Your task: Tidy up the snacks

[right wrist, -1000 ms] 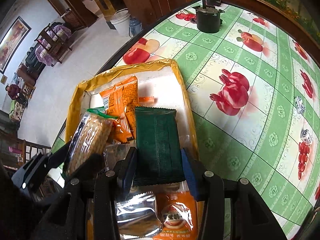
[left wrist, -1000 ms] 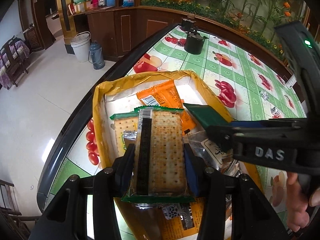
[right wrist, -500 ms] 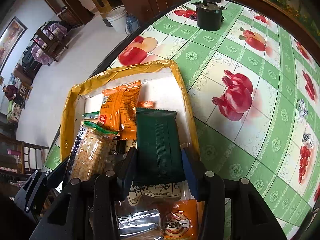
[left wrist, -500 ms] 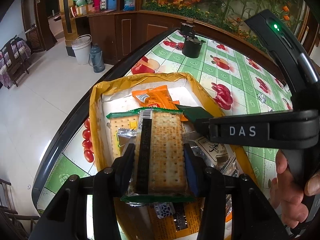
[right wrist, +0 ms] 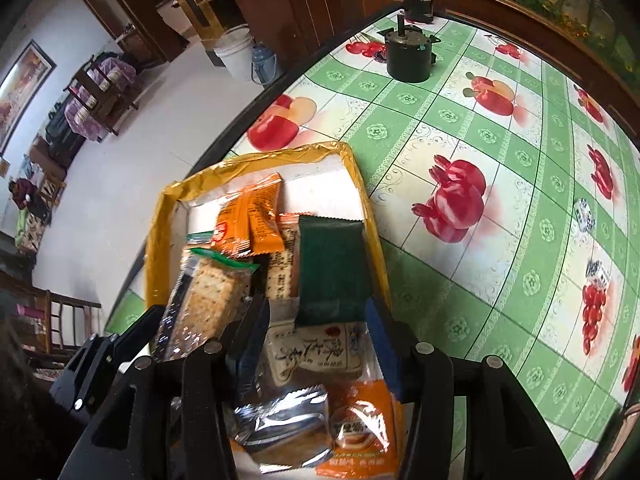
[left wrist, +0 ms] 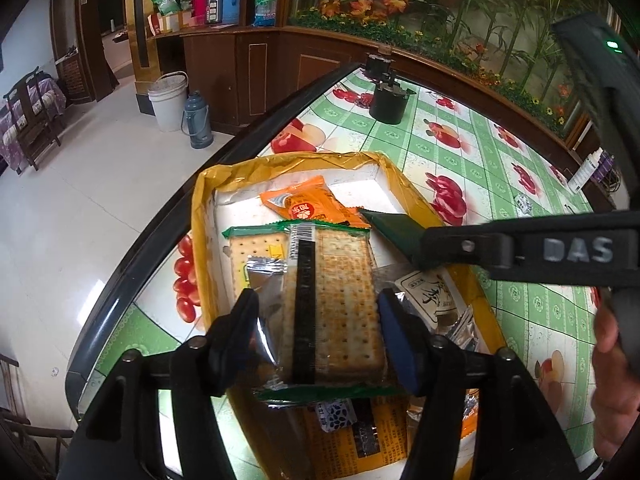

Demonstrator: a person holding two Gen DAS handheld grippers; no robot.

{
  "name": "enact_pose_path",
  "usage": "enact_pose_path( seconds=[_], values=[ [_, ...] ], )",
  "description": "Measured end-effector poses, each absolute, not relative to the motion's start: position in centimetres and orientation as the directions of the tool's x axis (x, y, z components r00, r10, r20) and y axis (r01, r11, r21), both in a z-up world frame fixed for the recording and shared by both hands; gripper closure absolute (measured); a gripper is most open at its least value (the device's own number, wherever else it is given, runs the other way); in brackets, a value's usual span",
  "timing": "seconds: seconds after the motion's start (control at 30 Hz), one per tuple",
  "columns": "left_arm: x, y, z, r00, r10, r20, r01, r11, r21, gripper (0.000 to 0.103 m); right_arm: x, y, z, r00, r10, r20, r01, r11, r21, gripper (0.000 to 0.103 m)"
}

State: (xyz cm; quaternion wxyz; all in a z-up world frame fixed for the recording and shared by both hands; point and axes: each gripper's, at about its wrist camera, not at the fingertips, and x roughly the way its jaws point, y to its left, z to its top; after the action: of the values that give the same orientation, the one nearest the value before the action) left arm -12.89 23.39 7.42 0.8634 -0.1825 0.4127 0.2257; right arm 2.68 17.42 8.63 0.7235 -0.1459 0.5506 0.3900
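A yellow-rimmed tray [left wrist: 204,184] [right wrist: 164,208] on the table holds several snack packets. My left gripper [left wrist: 320,316] stands over the tray with its jaws spread; the clear cracker packet [left wrist: 332,300] [right wrist: 208,292] lies between them, not squeezed. My right gripper [right wrist: 316,320] has also opened; the dark green packet [right wrist: 332,268] [left wrist: 396,232] lies loose between its fingers on the tray's right side. An orange packet [left wrist: 308,204] [right wrist: 252,216] lies further back. A white printed packet [right wrist: 312,352], a silver one [right wrist: 280,420] and an orange one [right wrist: 360,436] lie under the right gripper.
The table has a green checked cloth with fruit prints [right wrist: 500,160]. A black pot [left wrist: 388,100] [right wrist: 410,54] stands at its far end. Small wrapped sweets [right wrist: 584,216] lie on the cloth at right. The table edge [left wrist: 132,272] runs just left of the tray.
Both grippers have opened: the cracker packet and the green packet, gripped earlier, now lie loose in the tray. The right gripper has drawn back a little.
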Motion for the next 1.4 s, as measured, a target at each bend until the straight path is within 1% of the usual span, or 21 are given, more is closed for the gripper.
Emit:
enact_pose_path(
  seconds=[0.13,0.3,0.33,0.4,0.67,0.73,0.8,0.87,1.0,1.03,1.1,1.17,1.2,1.27,1.4],
  values=[
    [-13.3,23.0,7.9,0.544,0.267,-0.795,-0.562,0.820,-0.109,0.030,1.9,16.3,9.4,0.075,0.439,-0.896,-0.726,0.640,0.252,0.049],
    [-13.6,21.7,8.8,0.537,0.295,-0.790,-0.577,0.811,-0.090,0.024,1.1,13.9,10.5,0.070,0.477,-0.876,-0.733,0.620,0.279,0.048],
    [-13.8,21.4,9.0,0.537,0.299,-0.789,-0.579,0.811,-0.087,0.022,1.0,12.9,10.6,0.076,0.481,-0.873,-0.730,0.623,0.280,0.047],
    [-14.1,20.7,9.2,0.535,0.309,-0.786,-0.587,0.805,-0.083,0.020,1.0,11.6,10.8,0.074,0.491,-0.868,-0.721,0.627,0.294,0.039],
    [-15.3,17.8,10.1,0.538,0.344,-0.770,-0.608,0.791,-0.071,0.019,0.2,6.0,10.2,0.061,0.502,-0.863,-0.685,0.650,0.329,0.038],
    [-15.7,17.2,10.4,0.543,0.354,-0.762,-0.612,0.787,-0.071,0.013,-0.4,5.1,10.1,0.067,0.493,-0.867,-0.695,0.647,0.313,0.038],
    [-16.0,16.7,10.5,0.543,0.363,-0.757,-0.620,0.782,-0.070,0.010,-0.8,4.6,9.9,0.070,0.488,-0.870,-0.706,0.641,0.302,0.038],
    [-16.3,16.1,10.6,0.545,0.370,-0.752,-0.622,0.780,-0.066,0.010,-1.4,4.1,9.6,0.068,0.482,-0.874,-0.715,0.635,0.294,0.038],
    [-16.8,14.8,10.6,0.536,0.416,-0.734,-0.630,0.776,-0.020,0.010,-2.1,3.3,9.2,0.068,0.478,-0.876,-0.726,0.626,0.285,0.036],
    [-17.1,14.4,10.6,0.535,0.428,-0.729,-0.632,0.775,-0.008,0.010,-2.2,3.1,9.2,0.072,0.481,-0.874,-0.731,0.622,0.282,0.035],
    [-17.5,13.8,10.5,0.524,0.456,-0.720,-0.638,0.770,0.024,0.009,-2.5,2.7,9.2,0.087,0.482,-0.872,-0.738,0.619,0.269,0.030],
    [-18.0,13.4,10.5,0.515,0.463,-0.721,-0.636,0.770,0.040,0.007,-2.6,2.4,9.1,0.098,0.487,-0.868,-0.742,0.616,0.262,0.029],
    [-18.1,13.4,10.4,0.504,0.461,-0.731,-0.639,0.768,0.044,0.005,-2.6,2.2,9.1,0.101,0.489,-0.866,-0.743,0.616,0.262,0.029],
    [-18.2,13.7,10.2,0.479,0.444,-0.758,-0.644,0.764,0.040,0.005,-2.6,2.0,8.9,0.103,0.486,-0.868,-0.744,0.617,0.257,0.027],
    [-18.9,14.6,10.6,0.453,0.454,-0.767,-0.684,0.729,0.027,0.005,-2.9,2.0,9.0,0.114,0.477,-0.871,-0.763,0.603,0.230,0.022]
  ],
)
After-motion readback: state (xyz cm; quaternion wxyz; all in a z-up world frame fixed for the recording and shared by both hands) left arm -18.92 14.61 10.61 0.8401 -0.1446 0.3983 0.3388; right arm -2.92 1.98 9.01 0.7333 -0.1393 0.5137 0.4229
